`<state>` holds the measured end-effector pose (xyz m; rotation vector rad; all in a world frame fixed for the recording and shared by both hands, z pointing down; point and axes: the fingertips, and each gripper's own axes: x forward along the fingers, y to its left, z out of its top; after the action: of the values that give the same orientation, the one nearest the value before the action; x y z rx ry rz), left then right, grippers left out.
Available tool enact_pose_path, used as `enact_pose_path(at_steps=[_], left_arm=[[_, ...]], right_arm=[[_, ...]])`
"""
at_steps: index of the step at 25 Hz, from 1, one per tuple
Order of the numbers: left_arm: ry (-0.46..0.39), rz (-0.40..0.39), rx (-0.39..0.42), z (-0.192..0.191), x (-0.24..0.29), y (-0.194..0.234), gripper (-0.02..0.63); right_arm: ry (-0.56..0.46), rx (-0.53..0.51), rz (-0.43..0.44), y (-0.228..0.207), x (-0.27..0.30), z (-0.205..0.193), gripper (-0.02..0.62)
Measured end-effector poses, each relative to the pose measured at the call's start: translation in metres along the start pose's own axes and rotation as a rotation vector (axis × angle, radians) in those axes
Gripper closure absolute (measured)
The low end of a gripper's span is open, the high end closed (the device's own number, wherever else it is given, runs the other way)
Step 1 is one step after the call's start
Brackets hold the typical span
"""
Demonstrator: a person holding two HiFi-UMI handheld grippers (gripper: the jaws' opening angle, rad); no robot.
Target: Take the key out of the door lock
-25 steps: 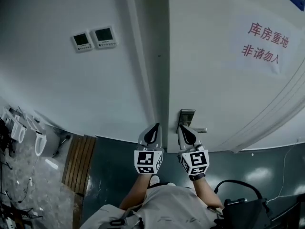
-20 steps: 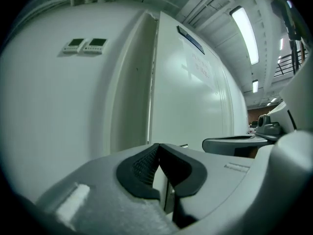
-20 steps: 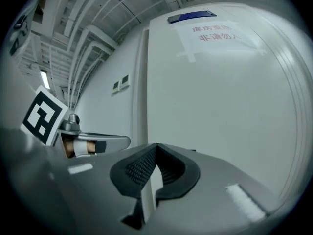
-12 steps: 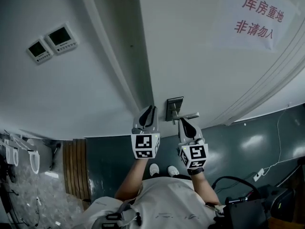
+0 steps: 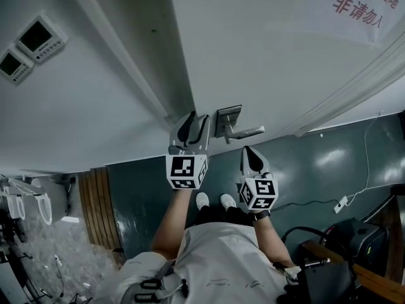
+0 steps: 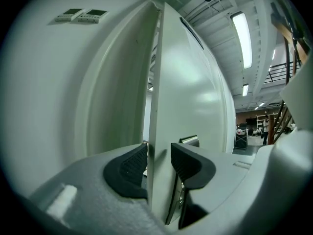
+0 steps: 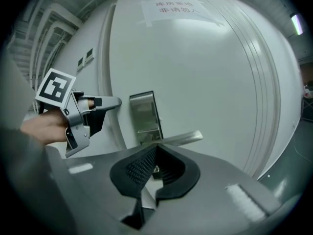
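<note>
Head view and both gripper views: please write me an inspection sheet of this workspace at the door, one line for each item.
Surface: white door, slightly open; its edge shows in the left gripper view.
Job's things: lock plate with lever handle; key cannot be made out for sure.
Clutter: black gear on the floor, lower right.
Grippers: left gripper open, jaws just been opening, door edge between them, pads not pressing; right gripper shut, empty, pointing under the lever handle.
Cables: white cable and plug on the dark floor.
Surroundings: sign with red letters, two wall panels, wooden slats.
</note>
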<state>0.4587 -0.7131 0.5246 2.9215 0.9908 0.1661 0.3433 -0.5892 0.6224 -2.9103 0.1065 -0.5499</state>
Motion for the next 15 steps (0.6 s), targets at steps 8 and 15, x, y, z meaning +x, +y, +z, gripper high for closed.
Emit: enact_pose_path(at_steps=[8, 15], left_arm=[[-0.015, -0.014, 0.027, -0.005, 0.002, 0.000, 0.475], [-0.004, -0.014, -0.003, -0.004, 0.004, 0.001, 0.476]], right_arm=[[0.165, 0.339, 0.063, -0.007, 0.020, -0.082, 0.589], [0.136, 0.572, 0.170, 0.006, 0.038, -0.101, 0.338]])
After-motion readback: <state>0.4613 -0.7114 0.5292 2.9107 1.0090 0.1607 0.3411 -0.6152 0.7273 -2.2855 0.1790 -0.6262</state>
